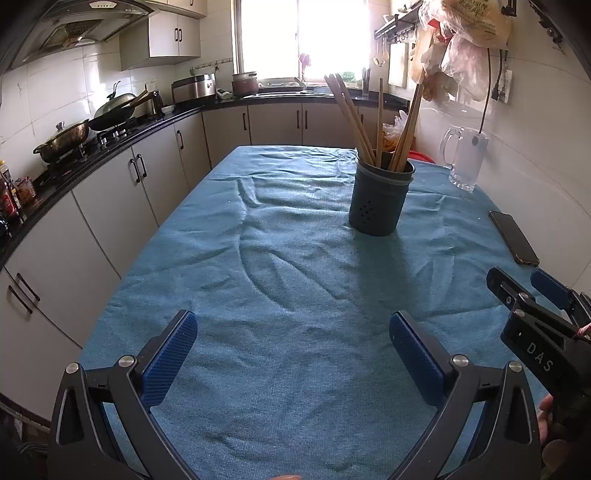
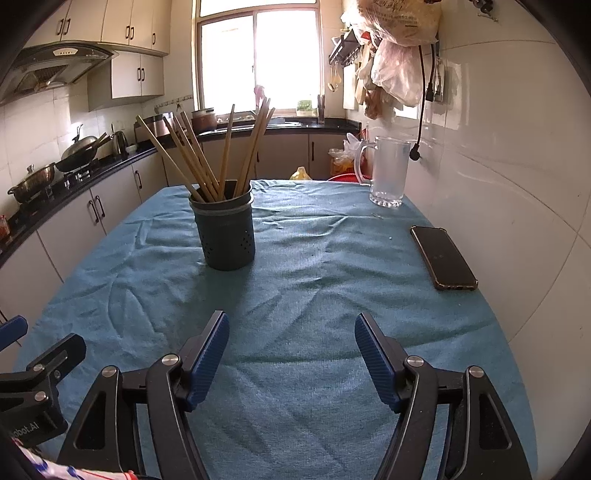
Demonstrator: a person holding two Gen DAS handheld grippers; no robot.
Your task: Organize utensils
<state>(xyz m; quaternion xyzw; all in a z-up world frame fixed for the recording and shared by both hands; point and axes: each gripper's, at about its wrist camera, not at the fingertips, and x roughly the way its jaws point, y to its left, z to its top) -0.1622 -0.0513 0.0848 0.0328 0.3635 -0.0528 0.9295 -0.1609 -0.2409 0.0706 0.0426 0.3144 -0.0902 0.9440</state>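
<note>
A: Look left first. Along that wall you have a dark kitchen counter (image 1: 110,144) with pale cabinet doors under it, a lidded steel pot (image 1: 62,138) and a wok (image 1: 114,107) on the stove, and a range hood (image 1: 70,29) above. The bright window (image 2: 258,59) sits at the far end of the room.

B: And the surface in front of you?

A: Your worktop (image 2: 314,369) is covered by a wrinkled teal cloth. The dark utensil holder (image 2: 226,232) stands upright towards the middle of it, and the wooden chopsticks (image 2: 207,158) are all inside it, fanning out above the rim. To its right, near the tiled wall, you have a clear glass mug (image 2: 389,173), and closer to you a black phone (image 2: 443,256) lying flat by the worktop's right edge.

B: Where are your hands?

A: Your left claw (image 1: 293,354) hangs low over the near part of the cloth, its blue pads spread wide with nothing between them. It is well short of the holder. Your right claw (image 2: 291,360) sits beside it at a similar height, also spread apart and empty, pointing towards the stretch of cloth between holder and phone. Each claw shows at the edge of the other's view.
</note>
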